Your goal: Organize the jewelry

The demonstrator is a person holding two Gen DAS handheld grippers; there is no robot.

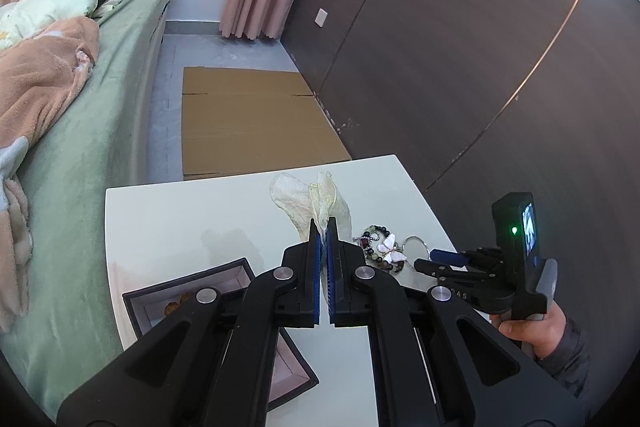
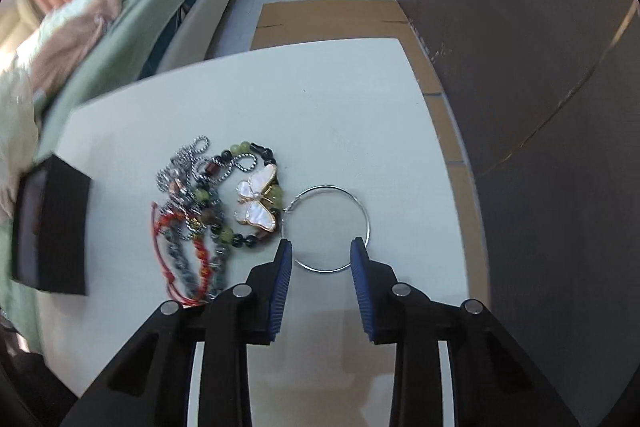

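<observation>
A pile of jewelry [image 2: 208, 203] lies on the white table [image 2: 320, 99]: bead bracelets, a silver ball chain, a red cord and a white butterfly piece [image 2: 258, 201]. A thin silver hoop [image 2: 366, 213] lies beside it. My right gripper [image 2: 322, 247] is open, its fingers straddling the hoop's near edge. My left gripper [image 1: 323, 229] is shut on a crumpled white tissue [image 1: 320, 199], held above the table. The jewelry pile [image 1: 380, 247] and the right gripper [image 1: 440, 261] also show in the left wrist view. A dark open jewelry box [image 1: 228, 275] with a pink lining sits under the left gripper.
The box shows as a dark block [image 2: 52, 223] at the table's left edge in the right wrist view. A bed with green bedding [image 1: 80, 115] stands to the left. Flat cardboard [image 1: 256, 123] lies on the floor beyond the table. A dark wall panel [image 1: 460, 47] is at right.
</observation>
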